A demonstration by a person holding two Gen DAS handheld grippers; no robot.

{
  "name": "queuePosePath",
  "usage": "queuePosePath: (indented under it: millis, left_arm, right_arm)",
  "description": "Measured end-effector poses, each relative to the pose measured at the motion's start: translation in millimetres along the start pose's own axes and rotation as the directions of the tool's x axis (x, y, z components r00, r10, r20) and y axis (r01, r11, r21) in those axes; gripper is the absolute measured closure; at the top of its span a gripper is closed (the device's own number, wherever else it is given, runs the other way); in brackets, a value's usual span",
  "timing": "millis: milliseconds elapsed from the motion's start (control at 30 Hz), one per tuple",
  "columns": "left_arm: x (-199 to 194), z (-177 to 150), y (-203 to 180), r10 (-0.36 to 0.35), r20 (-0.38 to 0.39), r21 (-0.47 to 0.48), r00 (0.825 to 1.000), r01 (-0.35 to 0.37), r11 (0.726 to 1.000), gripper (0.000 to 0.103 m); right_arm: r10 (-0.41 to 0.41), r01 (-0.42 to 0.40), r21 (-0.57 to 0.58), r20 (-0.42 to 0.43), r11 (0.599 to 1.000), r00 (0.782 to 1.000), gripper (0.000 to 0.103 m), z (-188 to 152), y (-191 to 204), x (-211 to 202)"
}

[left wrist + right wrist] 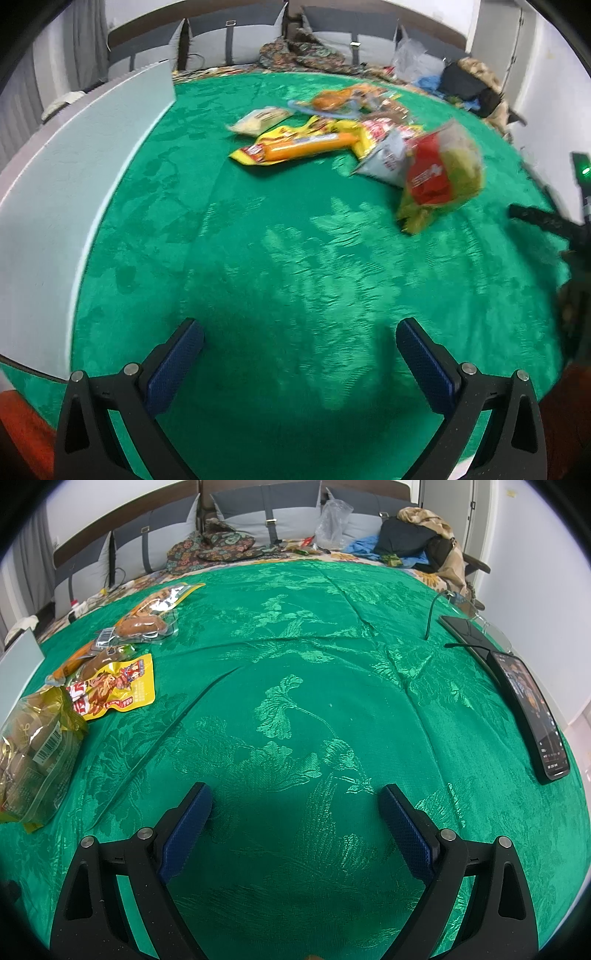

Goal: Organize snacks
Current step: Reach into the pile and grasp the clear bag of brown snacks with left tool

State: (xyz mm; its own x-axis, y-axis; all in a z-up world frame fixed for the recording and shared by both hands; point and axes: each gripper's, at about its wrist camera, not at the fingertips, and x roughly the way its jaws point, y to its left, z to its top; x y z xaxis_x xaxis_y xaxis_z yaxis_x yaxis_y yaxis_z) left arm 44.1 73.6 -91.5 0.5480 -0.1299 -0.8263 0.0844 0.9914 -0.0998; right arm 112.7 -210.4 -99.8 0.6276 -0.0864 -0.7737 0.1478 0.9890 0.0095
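Note:
A pile of snack packets lies on the green cloth (pixel 295 258). In the left wrist view I see a red and yellow bag (pixel 439 177), a white packet (pixel 384 155), a yellow pack with an orange sausage (pixel 295 146) and a pale packet (pixel 258 120). My left gripper (pixel 299 347) is open and empty, well short of the pile. In the right wrist view a clear bag of brown snacks (pixel 33 746), a yellow packet (pixel 110 686) and a sealed bun (pixel 142 626) lie far left. My right gripper (pixel 295 812) is open and empty over bare cloth (pixel 295 701).
A white box wall (pixel 74 177) stands along the left of the left wrist view. Two phones (pixel 528 709) with cables lie at the right edge of the cloth. Cushions, clothes and a plastic bag (pixel 332 520) sit at the back.

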Motion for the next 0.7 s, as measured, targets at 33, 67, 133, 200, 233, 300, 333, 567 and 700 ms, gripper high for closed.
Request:
queuePosePath:
  millis: [33,67,133,200,233,300,333,567,700]
  left_arm:
    - [-1,1,-1,-0.015,0.004,-0.004,1.0,0.015,1.0,0.0]
    - [-3,5,-4,-0.038,0.01,-0.003,0.999,0.038,0.999,0.0]
    - [-8,9,-12,-0.069,0.031,0.024,0.997,0.068,0.997,0.0]
    - [-9,16,-23,-0.079,0.044,0.068,0.996,0.076,0.995,0.0]
    - [-10,22,-31,-0.083,0.04,0.093,0.996,0.079,0.993,0.0]
    - [-17,41,-47,-0.115,0.063,0.138,0.991,0.106,0.985,0.0]
    - [-22,48,-53,-0.131,0.081,0.154,0.988,0.117,0.981,0.0]
    - [11,116,-123,-0.003,0.042,0.41,0.999,-0.014,0.912,0.0]
    - [37,126,-143,0.064,0.007,0.46,0.998,-0.06,0.886,0.001]
  right_arm:
    - [0.0,0.0,0.0,0.0,1.0,1.0,0.009,0,0,0]
    - [0.0,0.0,0.0,0.0,1.0,1.0,0.009,0,0,0]
    - [0.0,0.0,0.0,0.0,1.0,1.0,0.009,0,0,0]
    - [0.0,0.0,0.0,0.0,1.0,1.0,0.009,0,0,1]
    - [0.0,0.0,0.0,0.0,1.0,1.0,0.009,0,0,0]
    - [0.0,0.0,0.0,0.0,1.0,1.0,0.009,0,0,1]
    - [0.0,0.0,0.0,0.0,1.0,1.0,0.009,0,0,0]
    - [0.0,0.0,0.0,0.0,1.0,1.0,0.009,0,0,0]
    - [0.0,0.0,0.0,0.0,1.0,1.0,0.009,1,0,1]
